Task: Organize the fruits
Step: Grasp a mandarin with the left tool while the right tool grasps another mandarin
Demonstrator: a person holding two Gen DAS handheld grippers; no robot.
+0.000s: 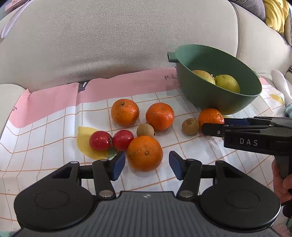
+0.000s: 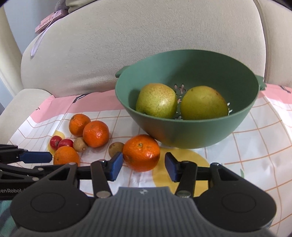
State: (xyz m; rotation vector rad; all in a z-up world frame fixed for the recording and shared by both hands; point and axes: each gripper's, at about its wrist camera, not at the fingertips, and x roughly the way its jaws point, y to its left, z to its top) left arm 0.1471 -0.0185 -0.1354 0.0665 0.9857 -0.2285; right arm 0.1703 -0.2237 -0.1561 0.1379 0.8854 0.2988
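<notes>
Oranges lie on the cloth [image 1: 54,118]: one [image 1: 144,153] sits between your left gripper's [image 1: 147,165] spread jaws, another [image 2: 141,152] between your right gripper's [image 2: 143,166] spread jaws, beside the bowl [image 2: 191,134].

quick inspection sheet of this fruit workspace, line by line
surface: checked cloth with pink border, spread on a sofa seat
job's things: green colander holding two pears; four mandarins, two longans and two red fruits on the cloth
clutter: nothing seen
grippers: left gripper open around the nearest mandarin; right gripper open around the mandarin beside the colander
cables: nothing seen
surroundings: beige sofa cushion; yellow pillow
</notes>
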